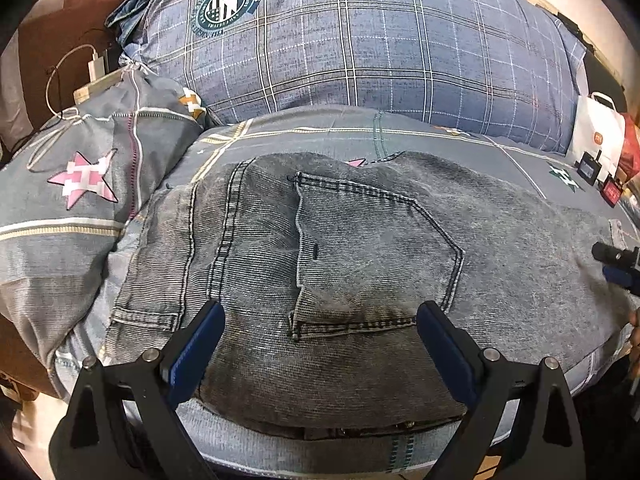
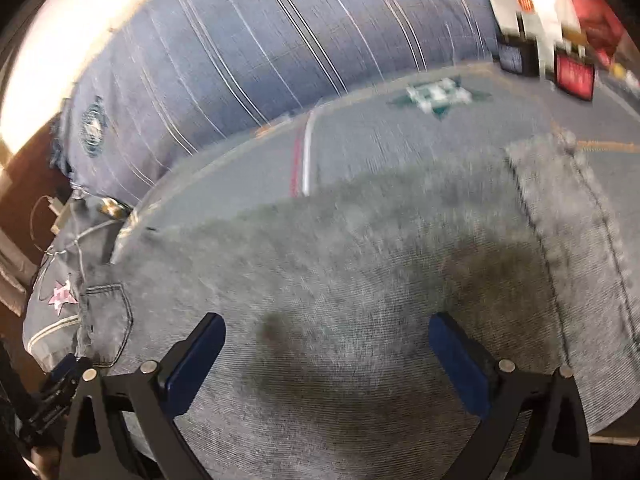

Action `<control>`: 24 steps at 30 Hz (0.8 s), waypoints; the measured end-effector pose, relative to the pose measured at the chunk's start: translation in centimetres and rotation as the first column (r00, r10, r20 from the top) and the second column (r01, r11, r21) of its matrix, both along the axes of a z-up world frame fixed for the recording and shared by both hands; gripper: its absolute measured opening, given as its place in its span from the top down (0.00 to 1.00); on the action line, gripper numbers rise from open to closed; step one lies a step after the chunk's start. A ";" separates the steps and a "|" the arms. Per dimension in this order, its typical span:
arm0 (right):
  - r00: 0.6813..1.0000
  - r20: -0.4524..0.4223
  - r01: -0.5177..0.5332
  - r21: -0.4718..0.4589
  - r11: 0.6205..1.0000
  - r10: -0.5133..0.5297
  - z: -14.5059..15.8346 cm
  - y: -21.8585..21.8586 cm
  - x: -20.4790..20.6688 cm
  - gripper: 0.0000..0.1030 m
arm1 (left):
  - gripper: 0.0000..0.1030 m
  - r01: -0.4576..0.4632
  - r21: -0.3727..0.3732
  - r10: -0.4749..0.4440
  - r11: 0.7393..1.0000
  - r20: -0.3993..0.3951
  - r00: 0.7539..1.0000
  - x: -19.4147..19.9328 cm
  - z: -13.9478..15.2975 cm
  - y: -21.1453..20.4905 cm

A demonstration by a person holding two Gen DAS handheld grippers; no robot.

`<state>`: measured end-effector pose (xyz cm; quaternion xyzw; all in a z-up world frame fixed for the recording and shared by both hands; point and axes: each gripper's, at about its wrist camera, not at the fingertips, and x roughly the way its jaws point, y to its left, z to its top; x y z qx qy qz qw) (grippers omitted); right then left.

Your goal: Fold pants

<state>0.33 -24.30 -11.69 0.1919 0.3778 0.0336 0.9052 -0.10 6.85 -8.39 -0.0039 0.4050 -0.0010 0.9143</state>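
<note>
Grey washed jeans [image 1: 360, 248] lie flat on the bed, folded over, with a back pocket [image 1: 372, 256] facing up. My left gripper [image 1: 320, 316] hovers open just above the pocket's lower edge, nothing between its blue pads. In the right wrist view, which is motion-blurred, the jeans [image 2: 360, 280] fill the lower half and my right gripper [image 2: 326, 328] stands open over the plain denim. The right gripper's tip [image 1: 618, 266] shows at the right edge of the left wrist view; the left gripper [image 2: 60, 384] shows at the lower left of the right wrist view.
A large blue plaid pillow [image 1: 360, 48] lies behind the jeans. A grey pillow with a pink star [image 1: 84, 180] sits at the left. A white paper bag [image 1: 596, 136] and small dark boxes [image 1: 588, 170] stand at the far right. A charger and cable [image 1: 96, 68] lie at the left.
</note>
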 end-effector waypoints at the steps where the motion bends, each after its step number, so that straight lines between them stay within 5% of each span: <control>1: 1.000 0.007 -0.010 0.008 1.000 0.010 0.4 0.0 -0.1 0.01 | 0.06 -0.008 0.005 0.008 1.000 -0.001 1.000 -0.1 0.2 -0.1; 5: 0.996 0.088 -0.012 0.034 0.999 0.009 1.1 -0.7 -1.2 0.00 | 0.06 -0.023 0.011 0.023 1.000 -0.004 1.000 -0.3 0.8 -0.8; 7: 0.999 0.037 -0.018 0.018 1.000 0.017 0.0 -1.0 -0.8 0.01 | 0.06 -0.017 0.007 0.017 1.000 -0.003 1.000 -0.4 1.1 -1.2; 12: 0.993 0.117 -0.031 0.073 0.997 0.023 1.0 -1.6 -1.7 0.01 | 0.06 -0.005 0.011 0.005 1.000 0.010 1.000 -0.5 1.6 -2.4; 14: 0.998 0.066 -0.020 0.057 0.998 0.016 0.2 -1.6 -1.1 0.00 | 0.06 0.008 0.017 -0.008 1.000 0.002 1.000 -0.2 1.9 -3.1; 24: 0.992 0.101 0.054 0.190 0.980 -0.075 3.1 -6.3 -6.5 0.01 | 0.06 0.159 -0.031 -0.157 0.987 0.058 0.986 0.6 3.7 -8.8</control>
